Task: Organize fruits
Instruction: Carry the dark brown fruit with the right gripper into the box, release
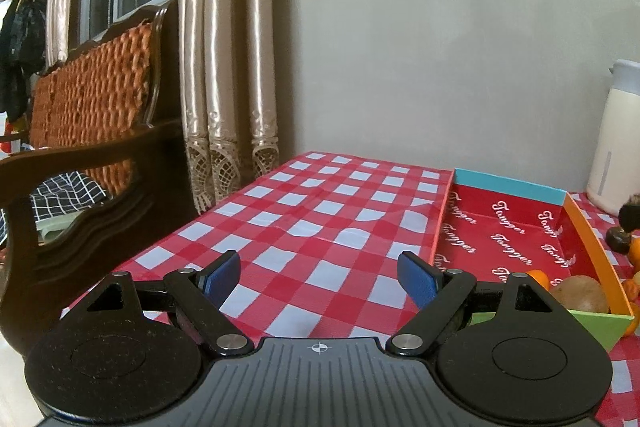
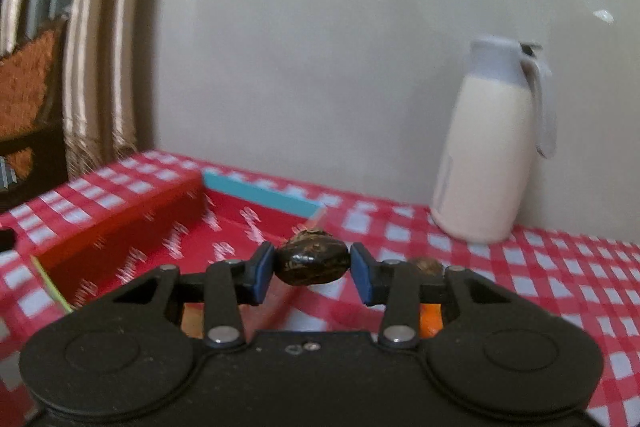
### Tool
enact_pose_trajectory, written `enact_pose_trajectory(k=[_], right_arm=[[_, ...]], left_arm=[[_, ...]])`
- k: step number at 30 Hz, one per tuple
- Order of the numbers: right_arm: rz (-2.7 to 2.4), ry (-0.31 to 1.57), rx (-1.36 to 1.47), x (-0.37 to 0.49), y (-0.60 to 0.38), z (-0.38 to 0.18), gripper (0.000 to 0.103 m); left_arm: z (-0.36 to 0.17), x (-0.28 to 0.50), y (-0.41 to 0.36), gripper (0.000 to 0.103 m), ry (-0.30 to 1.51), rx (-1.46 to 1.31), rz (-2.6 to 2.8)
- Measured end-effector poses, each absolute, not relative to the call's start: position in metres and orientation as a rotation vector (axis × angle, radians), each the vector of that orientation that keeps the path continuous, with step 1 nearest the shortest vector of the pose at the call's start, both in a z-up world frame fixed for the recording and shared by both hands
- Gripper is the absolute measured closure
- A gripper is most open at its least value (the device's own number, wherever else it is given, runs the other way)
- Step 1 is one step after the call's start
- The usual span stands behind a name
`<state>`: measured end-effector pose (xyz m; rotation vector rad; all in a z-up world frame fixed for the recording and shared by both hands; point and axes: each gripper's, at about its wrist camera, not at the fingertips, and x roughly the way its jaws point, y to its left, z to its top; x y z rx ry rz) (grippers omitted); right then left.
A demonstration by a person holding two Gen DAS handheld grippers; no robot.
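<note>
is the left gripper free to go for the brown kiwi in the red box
Probably yes: the left gripper is open and empty, and the brown kiwi lies uncovered in the red box's near corner. Only the low green wall stands between.

The tablecloth (image 1: 320, 219) is red-and-white checked. At three o'clock, the box (image 1: 520, 187) is red inside with white script, edged turquoise, orange and green. The flask (image 2: 488, 155) is cream.

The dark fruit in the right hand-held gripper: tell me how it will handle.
The dark fruit looks rounded and glossy, so it may slip between the flat pads. It is pinched only at its two ends, so it could pivot. Set down, it would probably roll.
</note>
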<state>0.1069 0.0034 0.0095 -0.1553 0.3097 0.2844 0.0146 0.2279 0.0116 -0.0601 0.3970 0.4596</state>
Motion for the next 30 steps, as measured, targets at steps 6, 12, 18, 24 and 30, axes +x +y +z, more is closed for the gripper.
enact_pose_trajectory(k=[6, 12, 18, 24, 30], right_arm=[[0.343, 0.319, -0.17, 0.109, 0.029, 0.003, 0.063], [0.351, 0.329, -0.168, 0.111, 0.048, -0.009, 0.047], [0.249, 0.224, -0.028, 0.097, 0.014, 0.002, 0.0], [0.069, 0.162, 0.197, 0.094, -0.056, 0.011, 0.0], [-0.052, 0.165, 0.352, 0.088, -0.12, 0.014, 0.0]], left_arm=[[0.012, 0.008, 0.237, 0.018, 0.403, -0.053, 0.48], [0.011, 0.002, 0.246, 0.018, 0.413, -0.049, 0.497], [0.01, 0.001, 0.248, 0.014, 0.413, -0.057, 0.499], [0.014, 0.003, 0.234, 0.004, 0.39, -0.042, 0.479], [0.017, 0.01, 0.216, 0.003, 0.382, -0.045, 0.444]])
